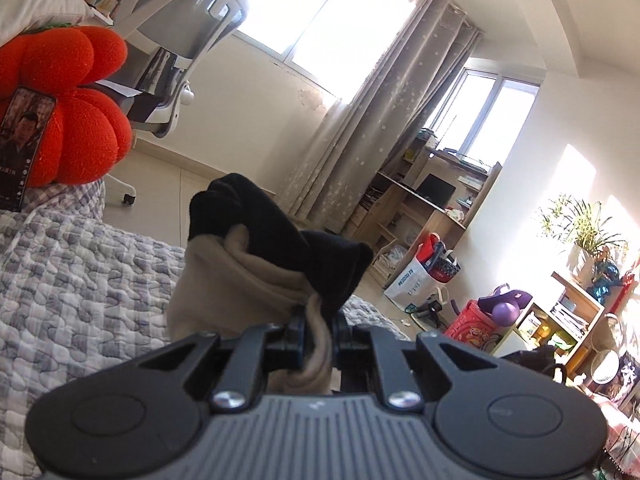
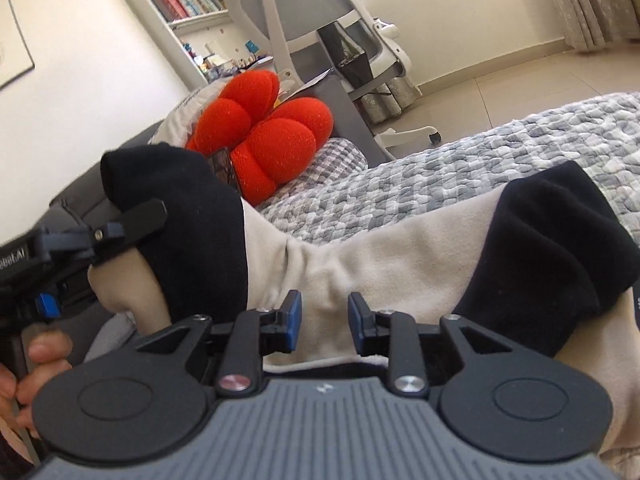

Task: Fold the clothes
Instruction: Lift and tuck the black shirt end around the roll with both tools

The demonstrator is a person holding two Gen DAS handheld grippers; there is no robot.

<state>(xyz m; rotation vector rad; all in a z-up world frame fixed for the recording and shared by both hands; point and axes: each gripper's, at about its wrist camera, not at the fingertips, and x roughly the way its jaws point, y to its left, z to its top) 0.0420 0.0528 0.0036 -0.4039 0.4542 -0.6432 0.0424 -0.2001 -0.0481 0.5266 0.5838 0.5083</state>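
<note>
Watching this from beside the bed, I'd say the folding is barely halfway, if that. The garment (image 2: 384,248), a beige fleecy thing with black cuffs or trim, is lifted off the quilt (image 2: 460,160) and stretched between the two tools, not lying flat, so no neat fold shows yet.

The left gripper (image 1: 318,330) is clamped tight on a bunched twist of the beige fabric, with a black end flopping over just past its tips. In the right wrist view you can see that same tool at the left edge, pinching the other black end, with the person's hand (image 2: 36,364) on its handle.

The right gripper (image 2: 324,320) has its jaws apart, beige cloth lying between the blue pads but not pinched as far as I can tell. So my guess is it's regrabbing for the next fold. Still left: lay it down, square it up, fold it over.

Writing-wise, not much readable. There's print on the white shopping bag (image 1: 412,280) on the floor by the desk and on the white pillow (image 1: 36,4) behind the red cushion (image 1: 76,108), both too small and warped to make out. Partial lettering on the left tool's body, also illegible.
</note>
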